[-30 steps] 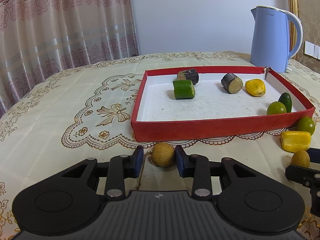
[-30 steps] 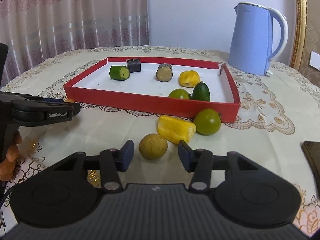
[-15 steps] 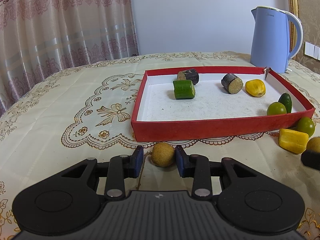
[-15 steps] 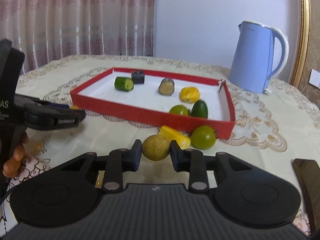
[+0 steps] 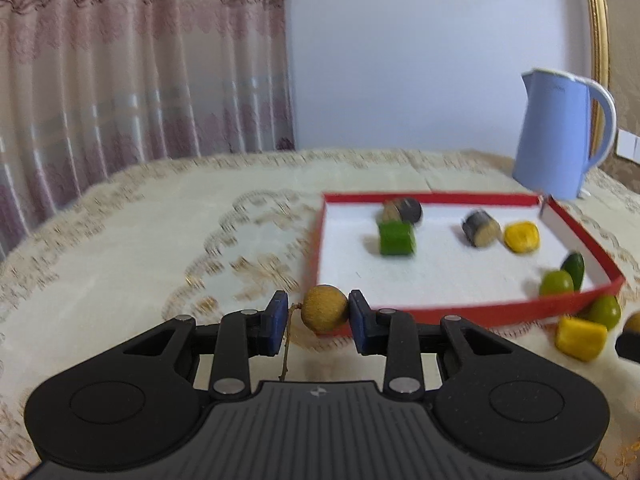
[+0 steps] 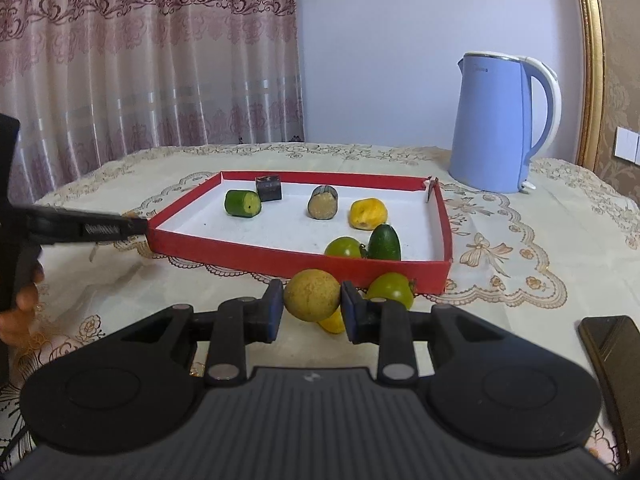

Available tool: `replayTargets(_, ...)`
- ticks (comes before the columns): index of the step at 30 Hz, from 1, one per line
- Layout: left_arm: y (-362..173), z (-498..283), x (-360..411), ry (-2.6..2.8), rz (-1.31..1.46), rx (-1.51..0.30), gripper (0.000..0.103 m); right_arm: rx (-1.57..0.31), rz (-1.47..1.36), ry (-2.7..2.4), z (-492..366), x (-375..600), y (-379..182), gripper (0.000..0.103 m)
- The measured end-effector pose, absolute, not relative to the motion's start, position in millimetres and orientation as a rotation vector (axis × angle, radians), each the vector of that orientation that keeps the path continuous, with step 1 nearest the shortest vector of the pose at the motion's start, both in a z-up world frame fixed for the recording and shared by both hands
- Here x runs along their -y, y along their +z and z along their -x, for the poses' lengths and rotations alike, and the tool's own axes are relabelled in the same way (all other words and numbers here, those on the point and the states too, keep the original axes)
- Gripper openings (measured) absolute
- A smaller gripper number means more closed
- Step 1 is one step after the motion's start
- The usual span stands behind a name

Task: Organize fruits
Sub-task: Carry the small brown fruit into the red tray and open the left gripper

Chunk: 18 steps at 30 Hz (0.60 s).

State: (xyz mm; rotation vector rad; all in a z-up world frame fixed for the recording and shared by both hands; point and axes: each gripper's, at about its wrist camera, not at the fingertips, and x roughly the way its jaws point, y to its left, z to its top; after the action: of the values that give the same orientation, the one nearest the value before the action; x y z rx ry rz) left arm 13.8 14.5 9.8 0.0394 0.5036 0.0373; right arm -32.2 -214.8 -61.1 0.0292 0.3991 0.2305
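Observation:
My left gripper point(image 5: 318, 322) is shut on a small brown round fruit point(image 5: 324, 308) with a thin stem, held above the cloth before the red tray's point(image 5: 440, 312) near left corner. My right gripper point(image 6: 310, 314) is shut on a larger brown-yellow round fruit point(image 6: 312, 295), lifted in front of the tray's point(image 6: 280, 258) near wall. Below it lie a yellow piece point(image 6: 332, 323) and a green round fruit point(image 6: 394, 289) on the cloth. The tray holds a green cucumber piece point(image 6: 242, 203), two dark cylinders, a yellow fruit point(image 6: 368, 213), a green fruit and a dark green one.
A blue kettle point(image 6: 496, 124) stands behind the tray's far right corner. A dark flat object point(image 6: 612, 344) lies at the right table edge. The left gripper point(image 6: 80, 228) and the hand point(image 6: 20, 304) holding it reach in from the left. Curtains hang behind the table.
The right gripper's jaws closed on the brown-yellow fruit and lifted it off the cloth. The left gripper rose with its small brown fruit, and the tray now sits lower and further right in its view.

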Motion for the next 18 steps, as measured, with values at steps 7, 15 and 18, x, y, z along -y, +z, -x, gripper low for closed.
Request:
replayTargets(7, 36, -26, -25, 0.009, -0.012, -0.451, 0.032, -0.381, -0.040, 0.234, 34, 217, -60, 0.029)
replayTargets(15, 39, -71, 13, -0.056, -0.103, -0.461, 0.032, -0.365, -0.060, 0.234, 38, 224, -58, 0.029)
replayTargets(18, 31, -93, 35, -0.074, -0.133, -0.494, 0.032, -0.363, -0.066, 0.242, 40, 227, -57, 0.029)
